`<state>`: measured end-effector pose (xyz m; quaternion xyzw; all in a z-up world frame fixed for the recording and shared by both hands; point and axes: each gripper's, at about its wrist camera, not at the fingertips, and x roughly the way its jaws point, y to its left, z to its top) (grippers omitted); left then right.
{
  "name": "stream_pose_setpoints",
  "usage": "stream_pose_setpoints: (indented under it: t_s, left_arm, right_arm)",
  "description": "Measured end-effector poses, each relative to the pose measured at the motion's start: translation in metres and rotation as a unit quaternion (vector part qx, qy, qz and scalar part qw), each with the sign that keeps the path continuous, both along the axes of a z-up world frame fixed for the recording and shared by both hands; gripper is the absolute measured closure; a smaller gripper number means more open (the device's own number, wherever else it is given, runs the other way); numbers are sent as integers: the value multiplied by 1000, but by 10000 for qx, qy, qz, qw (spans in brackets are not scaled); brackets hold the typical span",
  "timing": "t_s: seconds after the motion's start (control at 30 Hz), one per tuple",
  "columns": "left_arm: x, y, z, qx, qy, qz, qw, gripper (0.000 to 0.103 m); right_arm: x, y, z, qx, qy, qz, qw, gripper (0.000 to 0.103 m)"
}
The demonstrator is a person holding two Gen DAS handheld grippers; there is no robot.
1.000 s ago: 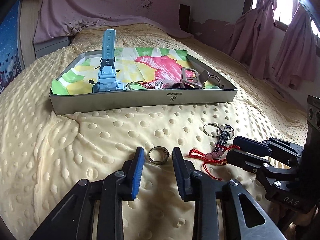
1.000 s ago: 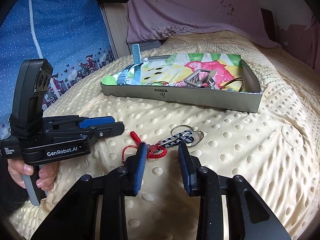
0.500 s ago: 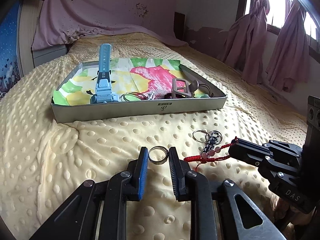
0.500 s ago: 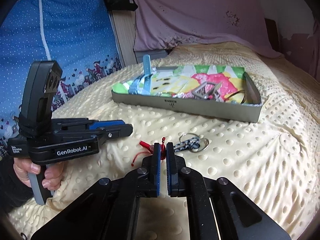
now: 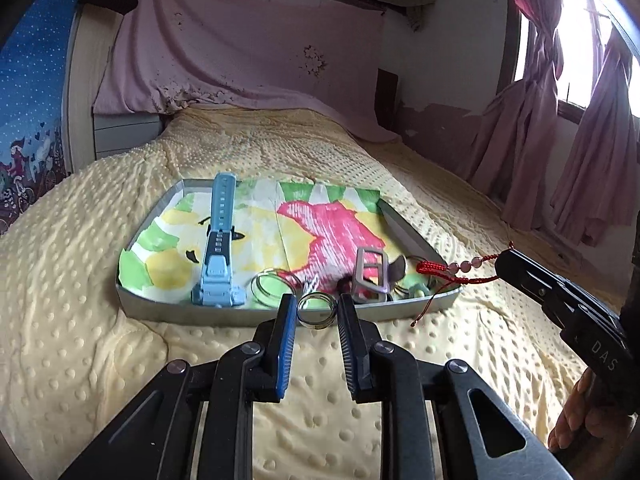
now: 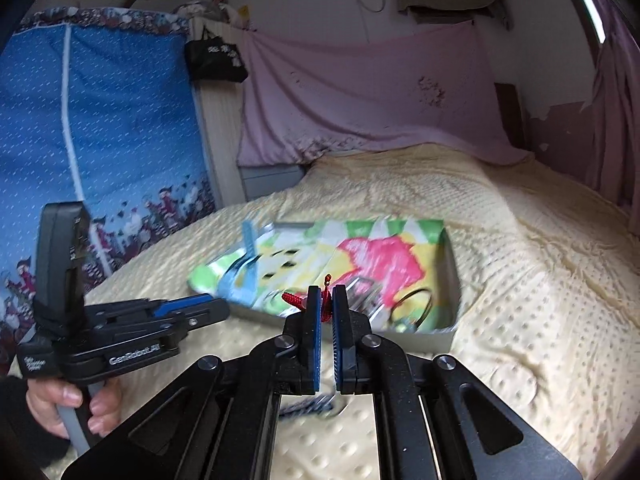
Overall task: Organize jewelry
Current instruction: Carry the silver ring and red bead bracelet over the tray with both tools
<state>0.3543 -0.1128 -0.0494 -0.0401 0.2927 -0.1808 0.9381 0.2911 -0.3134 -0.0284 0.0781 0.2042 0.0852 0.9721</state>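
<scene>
Silver metal ring (image 5: 316,308) is pinched between the blue pads of your left tool (image 5: 316,312), lifted in front of the near wall of the shallow grey tray (image 5: 216,314) on the yellow dotted bed cover (image 5: 72,320). Your right tool (image 6: 327,304) is pressed together on the red knotted cord with pink beads (image 5: 452,270), which hangs above the tray's right corner. Inside the tray lie a light blue watch strap (image 5: 218,248) and a grey buckle (image 5: 372,274).

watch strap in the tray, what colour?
Light blue watch strap with a dark section mid-strap; clearest in the left wrist view.
</scene>
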Motion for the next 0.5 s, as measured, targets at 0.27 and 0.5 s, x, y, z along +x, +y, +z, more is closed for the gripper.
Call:
stream_pose_setpoints:
  t_s: [0.27,0.5]
  left_arm:
    - [43,-14,1,-57,35,316,9995,83]
    - [66,-25,-16,33,364,310,9989,83]
  right_arm:
    - [48,-29,-4,103,167,-864,9961,98]
    - [74,-35,-26,103,556,-1016,9932,98]
